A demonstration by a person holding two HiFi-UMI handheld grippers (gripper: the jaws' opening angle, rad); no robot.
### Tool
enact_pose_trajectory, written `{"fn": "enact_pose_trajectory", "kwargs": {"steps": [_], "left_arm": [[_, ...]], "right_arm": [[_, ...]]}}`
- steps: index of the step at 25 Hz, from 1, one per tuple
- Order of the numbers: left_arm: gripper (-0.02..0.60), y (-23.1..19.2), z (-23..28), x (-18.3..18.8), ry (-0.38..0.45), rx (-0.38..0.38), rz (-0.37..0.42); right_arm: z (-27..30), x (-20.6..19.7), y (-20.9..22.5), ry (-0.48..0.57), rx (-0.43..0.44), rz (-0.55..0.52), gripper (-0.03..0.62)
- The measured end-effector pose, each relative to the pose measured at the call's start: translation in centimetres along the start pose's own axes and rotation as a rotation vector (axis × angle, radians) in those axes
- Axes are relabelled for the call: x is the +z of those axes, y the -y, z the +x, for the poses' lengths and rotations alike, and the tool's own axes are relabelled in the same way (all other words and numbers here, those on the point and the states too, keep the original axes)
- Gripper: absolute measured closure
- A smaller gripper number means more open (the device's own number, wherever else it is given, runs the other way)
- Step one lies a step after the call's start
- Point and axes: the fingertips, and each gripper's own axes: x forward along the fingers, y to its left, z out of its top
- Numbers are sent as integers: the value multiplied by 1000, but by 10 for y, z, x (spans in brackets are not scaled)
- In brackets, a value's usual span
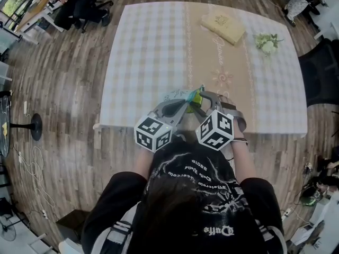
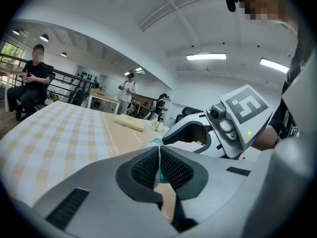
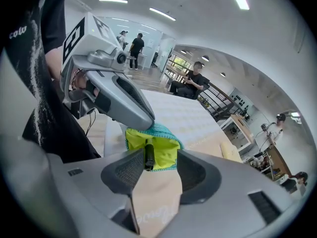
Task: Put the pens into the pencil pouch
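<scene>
A teal fabric pencil pouch (image 1: 195,96) with a yellow-green lining is held up at the middle of the near edge of the square table (image 1: 148,52). The table is covered by a pale checked cloth, and a beige runner (image 1: 212,62) crosses it from the near edge to the far edge. The pouch hangs over the runner's near end.

The left gripper (image 2: 159,155) has its two jaws pressed together on the thin teal rim (image 2: 157,144) of the pouch. In the right gripper view it reaches in from the upper left and holds that rim up, so the mouth gapes and shows the bright lining (image 3: 166,150).

A dark, slim pen (image 3: 148,155) stands in that mouth. Its far part lies against the lining inside the pouch and its near end pokes out towards the camera. The right gripper (image 3: 159,175) has its jaws standing well apart on either side of the pen's near end. The pen is close against the left-hand pad (image 3: 130,170), and the other pad is clear of it. Whether the pen touches that pad cannot be told. Nothing else can be made out inside the pouch.

Towards the far right corner of the table, a pale yellow flat box (image 1: 223,26) lies on the runner. A small bunch of white flowers (image 1: 267,42) lies just beside the runner, nearer the right edge.
</scene>
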Motion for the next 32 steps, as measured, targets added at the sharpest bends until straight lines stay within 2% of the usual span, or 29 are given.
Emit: {"fn": "enact_pose_trajectory", "kwargs": {"steps": [5, 12, 26, 32], "left_arm": [[554, -5, -2, 3, 15, 26, -8], [554, -16, -9, 6, 28, 80, -7], [554, -76, -4, 29, 70, 219, 29], [554, -104, 17, 30, 46, 223, -11]], "right_arm": [[-12, -3, 12, 52, -40, 98, 376], [-29, -14, 27, 159, -107, 308, 381], [-31, -74, 25, 170, -151, 565, 394], [-33, -101, 30, 149, -174, 644, 395]]}}
